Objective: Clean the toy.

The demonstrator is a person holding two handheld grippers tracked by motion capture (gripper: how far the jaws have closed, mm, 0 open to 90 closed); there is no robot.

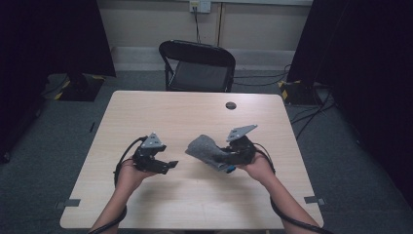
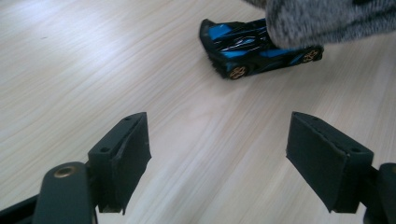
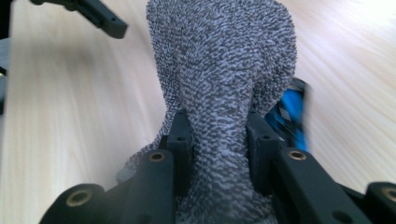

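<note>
The right gripper (image 3: 218,140) has its fingers pinched on a grey sock (image 1: 207,150), held just above the surface (image 1: 195,204) and draped over a blue toy car (image 2: 254,46). It looks soft, light and floppy (best gripped at a bunched fold). The left gripper (image 2: 240,154) hangs spread wide, holding nothing.

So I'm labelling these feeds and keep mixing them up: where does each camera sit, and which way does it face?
High view: above the person's side, looking forward and down on the table; forearms, left gripper, right gripper.
Left gripper view: rides the open left gripper, facing the toy car on the tabletop.
Right gripper view: rides the right gripper, shut on the grey cloth.
Shared: both gripper views show cloth and car.
</note>
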